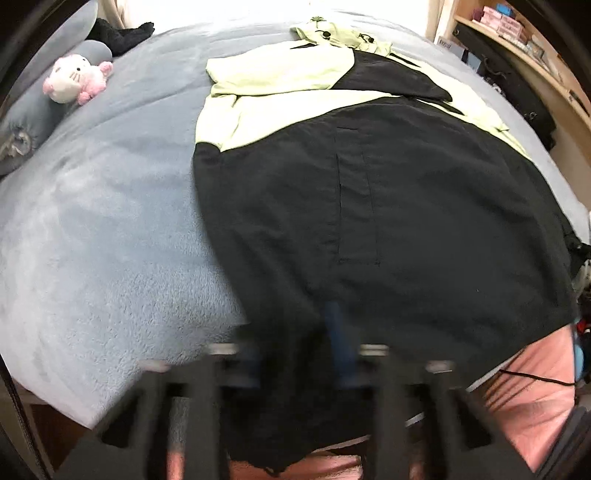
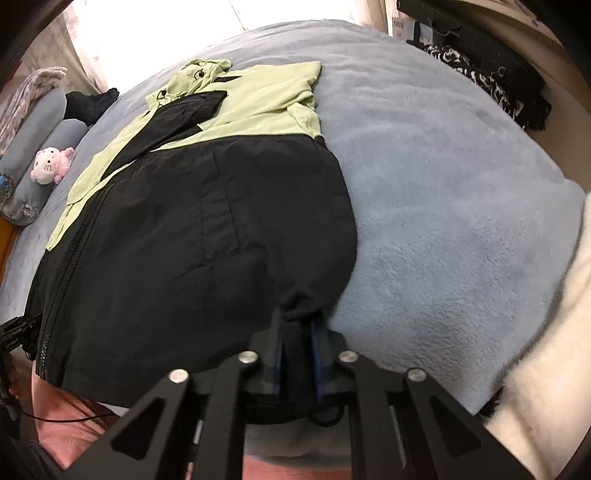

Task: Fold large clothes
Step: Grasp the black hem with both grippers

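Note:
A large black and light-green jacket lies flat on a blue fleece bed, sleeves folded in across the chest, hood at the far end; it also shows in the right wrist view. My left gripper is blurred at the jacket's near left hem, and black cloth lies between its blue fingers. My right gripper is shut on the jacket's near right hem corner, which bunches at the fingertips.
A pink and white plush cat and grey pillows lie at the bed's far left. Shelves and dark bags stand on the right. A white fluffy item lies at the bed's right edge. Pink clothing is near the front.

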{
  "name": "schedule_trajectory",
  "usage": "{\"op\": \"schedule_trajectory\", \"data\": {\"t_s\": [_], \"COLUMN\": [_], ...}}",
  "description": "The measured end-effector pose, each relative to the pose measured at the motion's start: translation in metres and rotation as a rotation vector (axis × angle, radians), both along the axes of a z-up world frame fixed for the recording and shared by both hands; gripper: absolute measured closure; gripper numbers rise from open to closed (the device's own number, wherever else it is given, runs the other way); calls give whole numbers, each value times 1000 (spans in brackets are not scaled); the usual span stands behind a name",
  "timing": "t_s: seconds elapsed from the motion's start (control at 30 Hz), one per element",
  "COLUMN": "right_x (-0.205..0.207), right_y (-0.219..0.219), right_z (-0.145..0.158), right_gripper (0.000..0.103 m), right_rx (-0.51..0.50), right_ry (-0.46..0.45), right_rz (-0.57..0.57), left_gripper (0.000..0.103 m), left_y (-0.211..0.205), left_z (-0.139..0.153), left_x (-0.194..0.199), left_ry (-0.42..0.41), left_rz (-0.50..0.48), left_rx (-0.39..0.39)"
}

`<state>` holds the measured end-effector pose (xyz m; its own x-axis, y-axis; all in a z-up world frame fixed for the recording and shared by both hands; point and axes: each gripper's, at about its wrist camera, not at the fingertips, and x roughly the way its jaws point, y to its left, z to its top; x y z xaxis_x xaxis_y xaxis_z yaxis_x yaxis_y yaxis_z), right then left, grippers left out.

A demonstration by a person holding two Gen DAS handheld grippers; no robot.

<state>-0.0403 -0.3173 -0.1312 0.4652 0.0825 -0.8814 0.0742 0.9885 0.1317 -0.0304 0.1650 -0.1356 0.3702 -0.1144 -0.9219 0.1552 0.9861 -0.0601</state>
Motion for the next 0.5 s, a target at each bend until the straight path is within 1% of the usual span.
{"op": "schedule_trajectory", "data": {"t_s": [0.03,0.13,0.17,0.3,0.4,0.5], "right_x": [-1,-8,-12,-30,-36,-44], "right_y": [2,2,0,-6,-1,7], "right_z": [3,16,22,51,70,93], "right_gripper": [94,96,96,97,97,97], "right_rx": [-13,-5,6,41,48,40], "right_ry": [-6,-40,-55,-118,-145,-181], "right_rz": [-4,-35,-45,-55,-31,-1], "left_gripper": [97,100,100,101,101,101], "left_y": [0,15,21,46,62,66], "left_z": [2,10,16,43,64,80], "left_x": [1,2,0,-12,-22,-31], "left_ry": [3,8,-1,-61,-91,-111], "left_rz": [15,103,135,218,250,242], "left_rx": [-9,-77,-99,-136,-202,-234]}}
